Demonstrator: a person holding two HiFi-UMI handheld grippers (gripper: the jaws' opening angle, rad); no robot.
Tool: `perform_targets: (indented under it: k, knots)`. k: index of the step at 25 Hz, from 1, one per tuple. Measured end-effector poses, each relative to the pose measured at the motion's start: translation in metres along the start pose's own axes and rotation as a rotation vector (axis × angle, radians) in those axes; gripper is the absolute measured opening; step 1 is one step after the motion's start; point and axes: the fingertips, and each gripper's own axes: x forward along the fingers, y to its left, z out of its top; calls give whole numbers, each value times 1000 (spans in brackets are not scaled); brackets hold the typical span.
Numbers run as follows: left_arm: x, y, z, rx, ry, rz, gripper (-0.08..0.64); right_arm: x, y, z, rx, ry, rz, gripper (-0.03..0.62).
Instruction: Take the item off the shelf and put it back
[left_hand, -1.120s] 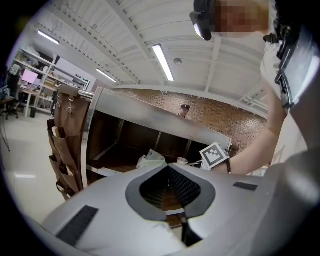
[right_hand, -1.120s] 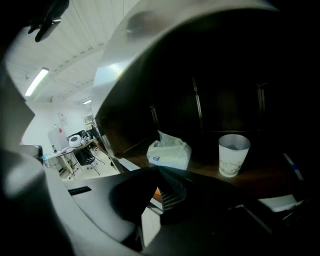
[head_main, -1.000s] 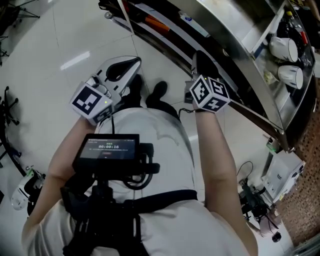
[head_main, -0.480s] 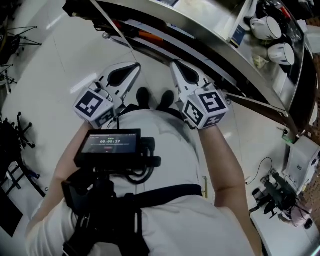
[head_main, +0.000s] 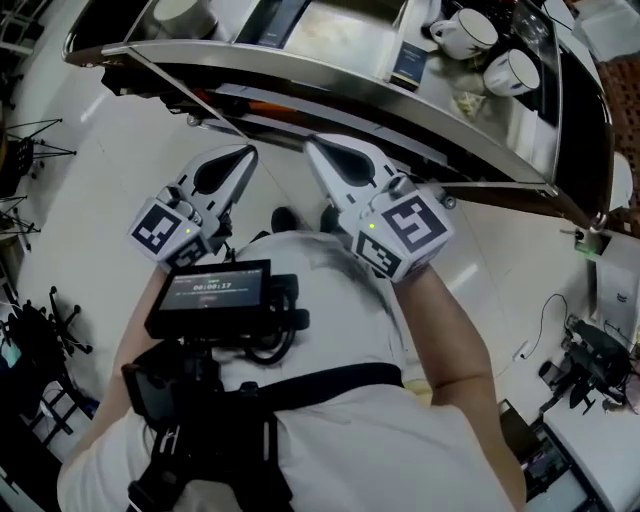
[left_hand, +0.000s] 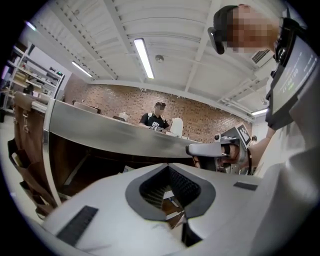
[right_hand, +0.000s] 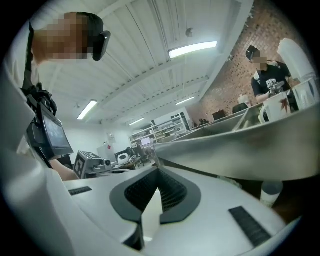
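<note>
**Fingers.** The fingers (left_hand: 110, 195) of your left gripper (left_hand: 168, 166) are shut tip to tip. Nothing sits between the ribbed black pads, and only the diamond-shaped recess in them shows as a gap. The fingers (right_hand: 210, 200) of your right gripper (right_hand: 158, 171) are closed in the same way and are also empty.

**Grippers.** In the head view you hold the left gripper (head_main: 250, 153) and the right gripper (head_main: 312, 148) side by side in front of your chest. Each carries a white cube with black square markers, one on the left (head_main: 163, 228) and one on the right (head_main: 405, 230). Both point toward the curved stainless-steel shelf (head_main: 330, 80). Their tips are near its front rim and touch nothing.

**Shelf contents.**
- One white ceramic mug (head_main: 465, 30) lies toward the right end, with a second white mug (head_main: 510, 70) beside it.
- A small dark blue box (head_main: 410, 65) stands just left of the mugs.
- A pale round container (head_main: 185, 12) sits at the left end.

The item of the task is on this shelf with the rest. You cannot tell which piece it is, and all of them lie well apart from both grippers.

**Surroundings.**
- A black screen on a chest mount (head_main: 210, 295) sits below the grippers.
- A glossy white floor (head_main: 80, 130) lies beneath.
- In the right gripper view, a person in a dark shirt (right_hand: 267, 75) is beyond the shelf.
</note>
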Motion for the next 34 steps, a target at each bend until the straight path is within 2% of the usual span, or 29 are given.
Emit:
perform_targets:
  k: [4, 9, 21, 34]
  knots:
    - [12, -11, 3, 40, 5, -37, 9, -11, -5, 10, -20, -22, -7, 7]
    - [24, -22, 1, 50, 9, -64, 8, -21, -14, 8, -33, -28, -31, 5]
    - [28, -32, -1, 86, 31, -91, 9, -33, -10, 11, -14, -58, -58, 5]
    - [48, -41, -4, 119, 37, -117, 8, -37, -19, 9, -36, -58, -41, 5]
